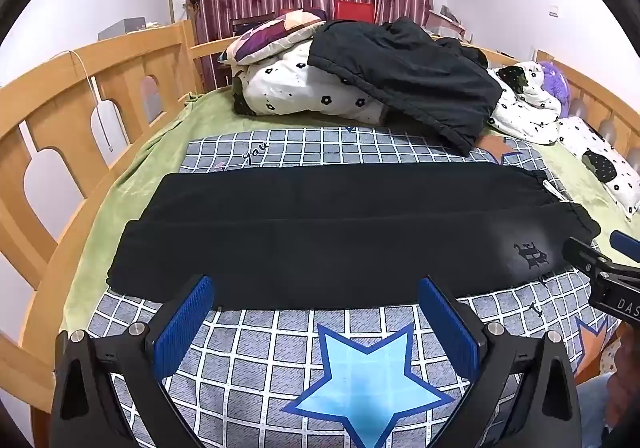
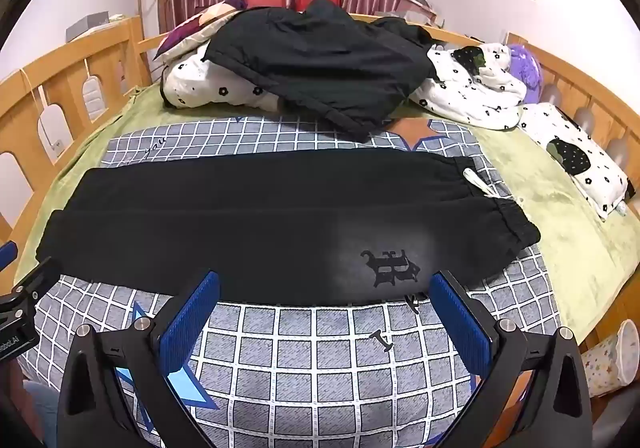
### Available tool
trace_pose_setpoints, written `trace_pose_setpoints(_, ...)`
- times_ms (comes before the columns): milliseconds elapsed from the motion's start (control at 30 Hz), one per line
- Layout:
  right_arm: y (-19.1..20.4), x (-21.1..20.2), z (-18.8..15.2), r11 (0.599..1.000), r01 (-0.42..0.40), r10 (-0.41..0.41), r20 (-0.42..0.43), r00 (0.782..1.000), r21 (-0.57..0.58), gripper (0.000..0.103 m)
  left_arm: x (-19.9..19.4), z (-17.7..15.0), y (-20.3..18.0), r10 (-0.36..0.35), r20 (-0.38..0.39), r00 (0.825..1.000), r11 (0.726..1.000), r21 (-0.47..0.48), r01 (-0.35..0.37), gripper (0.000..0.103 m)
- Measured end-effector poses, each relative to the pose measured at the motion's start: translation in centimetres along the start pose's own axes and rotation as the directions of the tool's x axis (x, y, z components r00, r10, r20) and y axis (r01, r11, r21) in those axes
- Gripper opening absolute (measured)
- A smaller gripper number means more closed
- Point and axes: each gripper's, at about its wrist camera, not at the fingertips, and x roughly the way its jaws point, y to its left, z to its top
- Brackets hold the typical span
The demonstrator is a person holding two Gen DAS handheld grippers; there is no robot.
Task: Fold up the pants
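Jaws stand fully spread on both tools, with nothing between the blue pads: the left gripper (image 1: 316, 312) hovers over the checked sheet (image 1: 256, 352) just short of the near edge of the pants (image 1: 320, 232), toward their leg end, and the right gripper (image 2: 324, 308) does the same nearer the waist, close to the printed emblem (image 2: 390, 268). The pants lie flat across the bed, already doubled lengthwise so one leg rests on the other, with the leg cuffs at the left and the elastic waistband (image 2: 508, 220) at the right, where a white drawstring (image 2: 478, 180) trails out onto the sheet. The main risk, as I judge it, is pinching only the top layer at the near edge; the two legs would then separate on lifting and the fold would come out skewed. A bite taken too deep could also catch the checked sheet beneath, dragging it along and rucking the surface. If the two tools lift at uneven heights or speeds, the dark cloth may sag in the middle and land wrinkled. The loose drawstring could snag on a finger or end up sticking out of the finished fold. Beyond the pants, a dark jacket (image 2: 320, 64) is heaped over the flowered quilt (image 2: 224, 84) just behind, so carrying the cloth too far back could foul it.
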Motion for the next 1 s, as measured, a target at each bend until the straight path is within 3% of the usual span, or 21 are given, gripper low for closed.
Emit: trace_pose_setpoints(1000, 0.1, 0.5, -0.2, 1.000, -0.017, 0.017, -0.032, 0.999, 0.012, 0.103, 0.3, -0.1, 1.4, -0.015, -0.023, 1.000, 0.999, -0.051, 0.014, 0.103)
